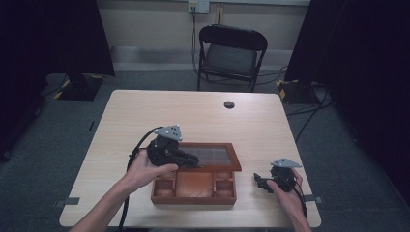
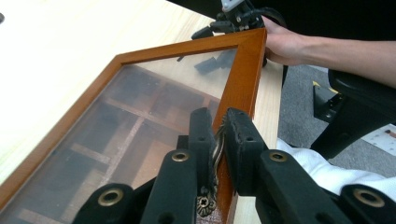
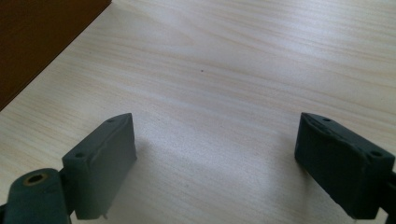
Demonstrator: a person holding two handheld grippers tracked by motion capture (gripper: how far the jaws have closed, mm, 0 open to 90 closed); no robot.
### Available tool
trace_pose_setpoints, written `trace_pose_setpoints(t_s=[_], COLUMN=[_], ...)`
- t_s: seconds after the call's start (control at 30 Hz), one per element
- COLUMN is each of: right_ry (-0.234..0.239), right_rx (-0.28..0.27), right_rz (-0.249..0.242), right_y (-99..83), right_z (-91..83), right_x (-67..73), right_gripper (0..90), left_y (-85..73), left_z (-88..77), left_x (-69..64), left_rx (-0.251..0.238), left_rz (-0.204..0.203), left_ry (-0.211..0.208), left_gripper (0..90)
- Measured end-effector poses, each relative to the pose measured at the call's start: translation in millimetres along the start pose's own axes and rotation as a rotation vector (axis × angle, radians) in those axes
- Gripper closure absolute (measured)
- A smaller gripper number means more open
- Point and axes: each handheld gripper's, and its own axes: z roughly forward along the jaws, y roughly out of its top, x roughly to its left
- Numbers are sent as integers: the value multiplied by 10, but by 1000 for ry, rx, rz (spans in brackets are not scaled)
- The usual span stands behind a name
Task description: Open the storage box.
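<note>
My left claw [image 2: 218, 140] is clamped on the front rim of the glass-paned wooden lid [image 1: 211, 156] of the reddish-brown wooden compartment box [image 1: 194, 186], pinching a small brass clasp [image 2: 206, 204] there between its jaws. The lid is raised, hinged open toward the far side. The box sits near the front edge of the light wood tabletop [image 1: 203, 116], roughly centred, with small square compartments left and right and a wider one in the middle, all looking bare. My right claw [image 3: 219, 163] has its jaws wide apart, holding nothing, low over bare tabletop just right of the box near the front right corner; the box's dark side shows at the top left of the right gripper view. My left hand [image 1: 145, 169] grips its tool beside the box's left end.
</note>
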Motion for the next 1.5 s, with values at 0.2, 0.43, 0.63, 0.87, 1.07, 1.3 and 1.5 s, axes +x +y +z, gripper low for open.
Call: trace_pose_setpoints(t_s=[0.2,0.43,0.63,0.87,1.07,1.3,1.5], right_ry=[0,0,0,0,0,0,0], right_rx=[0,0,0,0,0,0,0], right_rz=[0,0,0,0,0,0,-1], right_y=[0,1,1,1,1,1,1], right_z=[0,0,0,0,0,1,1], right_x=[0,-1,0,-1,0,-1,-1], right_gripper=[118,118,117,118,118,118,118], left_y=[28,36,43,53,64,67,72], left_z=[-6,-8,-14,-18,-19,-20,-17], left_x=[6,15,20,18,10,14,15], left_rx=[10,16,21,9,21,16,18], left_rz=[3,8,7,5,14,13,15], left_ry=[-1,-4,-6,-1,5,3,3], left_gripper=[813,814,814,814,815,815,815])
